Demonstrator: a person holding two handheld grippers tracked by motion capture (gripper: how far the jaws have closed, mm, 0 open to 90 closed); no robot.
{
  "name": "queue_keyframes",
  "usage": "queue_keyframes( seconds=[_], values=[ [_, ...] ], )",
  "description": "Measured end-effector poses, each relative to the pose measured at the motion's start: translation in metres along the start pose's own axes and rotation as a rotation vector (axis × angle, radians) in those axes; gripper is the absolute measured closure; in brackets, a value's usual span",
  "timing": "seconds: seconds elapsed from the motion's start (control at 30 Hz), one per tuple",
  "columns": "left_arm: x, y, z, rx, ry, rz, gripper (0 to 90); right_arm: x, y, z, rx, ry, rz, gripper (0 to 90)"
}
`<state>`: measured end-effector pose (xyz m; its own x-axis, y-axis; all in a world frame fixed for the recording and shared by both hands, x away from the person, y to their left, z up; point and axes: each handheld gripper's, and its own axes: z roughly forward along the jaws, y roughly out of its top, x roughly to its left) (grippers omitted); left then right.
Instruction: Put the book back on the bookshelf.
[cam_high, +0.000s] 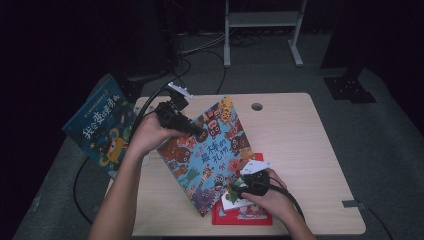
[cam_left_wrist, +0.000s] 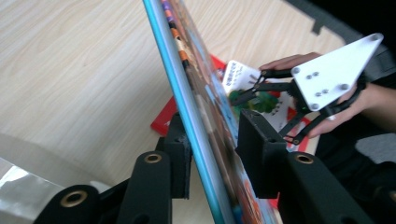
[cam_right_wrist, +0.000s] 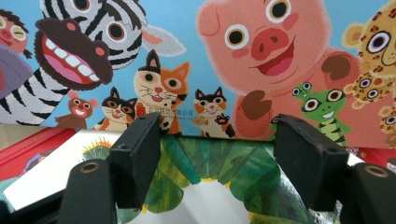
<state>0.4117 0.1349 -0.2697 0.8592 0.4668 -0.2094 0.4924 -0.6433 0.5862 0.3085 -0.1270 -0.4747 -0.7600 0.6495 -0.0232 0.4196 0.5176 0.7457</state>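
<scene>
Item one: a large blue picture book with cartoon animals on its cover, held tilted on edge above the middle of the wooden table, its lower corner down near the front edge. It is gripped at its upper left edge by the left gripper; in the left gripper view the thin blue board is seen edge-on between the two black jaws, which are drawn in close on either face, one pad against the back and the other at the cover. Item two: a small white book with a green leafy picture, lying on a red book flat on the table near the front edge, just beside the foot of the tilted book. The right gripper is set low over it with its jaws partly apart; in the right gripper view the green page is seen between them, though whether the pads press on it cannot be told. Item three: a second blue picture book, set apart at the table's far left corner, overhanging the edge.
</scene>
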Motion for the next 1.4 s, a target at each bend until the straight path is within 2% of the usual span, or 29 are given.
queue_keyframes(
  seconds=[0.13, 0.27, 0.37, 0.47, 0.5, 0.57, 0.7, 0.77, 0.93, 0.97, 1.03, 1.17, 1.4],
  values=[
    [-0.002, 0.007, 0.003, 0.025, 0.007, -0.013, 67.6, 0.0, 0.001, 0.0, 0.006, -0.003, -0.001, 30.9],
    [-0.001, 0.009, 0.002, 0.026, -0.013, -0.043, 70.5, -0.003, 0.0, 0.0, 0.005, 0.015, 0.006, 32.7],
    [-0.005, 0.01, 0.001, 0.024, -0.011, -0.026, 70.9, -0.008, -0.002, -0.002, 0.004, 0.039, 0.005, 37.4],
    [-0.008, 0.009, -0.002, 0.023, -0.035, -0.018, 72.3, -0.018, -0.005, -0.008, -0.007, 0.005, -0.005, 39.1],
    [-0.009, 0.009, -0.003, 0.021, -0.042, -0.014, 73.0, -0.023, -0.007, -0.012, -0.02, -0.009, 0.008, 39.4],
    [-0.012, 0.01, -0.004, 0.033, -0.031, -0.018, 73.3, -0.037, -0.012, -0.021, -0.054, -0.041, 0.068, 39.9],
    [-0.014, 0.011, -0.009, 0.054, -0.021, -0.027, 74.5, -0.077, -0.026, -0.04, -0.094, -0.119, 0.17, 40.3],
    [-0.016, 0.011, -0.011, 0.059, -0.026, -0.036, 75.5, -0.092, -0.032, -0.046, -0.101, -0.153, 0.199, 40.4],
    [-0.024, 0.013, -0.016, 0.069, -0.048, -0.024, 79.5, -0.126, -0.046, -0.056, -0.113, -0.234, 0.27, 40.2],
    [-0.025, 0.014, -0.017, 0.071, -0.047, -0.015, 80.1, -0.133, -0.049, -0.057, -0.1, -0.242, 0.283, 39.8],
    [-0.03, 0.014, -0.018, 0.075, -0.032, 0.001, 80.1, -0.142, -0.052, -0.056, -0.085, -0.268, 0.289, 39.2],
    [-0.034, 0.014, -0.02, 0.069, -0.022, 0.007, 80.2, -0.159, -0.054, -0.054, -0.062, -0.288, 0.314, 37.5],
    [-0.032, 0.008, -0.031, 0.077, 0.016, 0.006, 80.3, -0.18, -0.053, -0.047, -0.044, -0.327, 0.323, 37.0]
  ],
)
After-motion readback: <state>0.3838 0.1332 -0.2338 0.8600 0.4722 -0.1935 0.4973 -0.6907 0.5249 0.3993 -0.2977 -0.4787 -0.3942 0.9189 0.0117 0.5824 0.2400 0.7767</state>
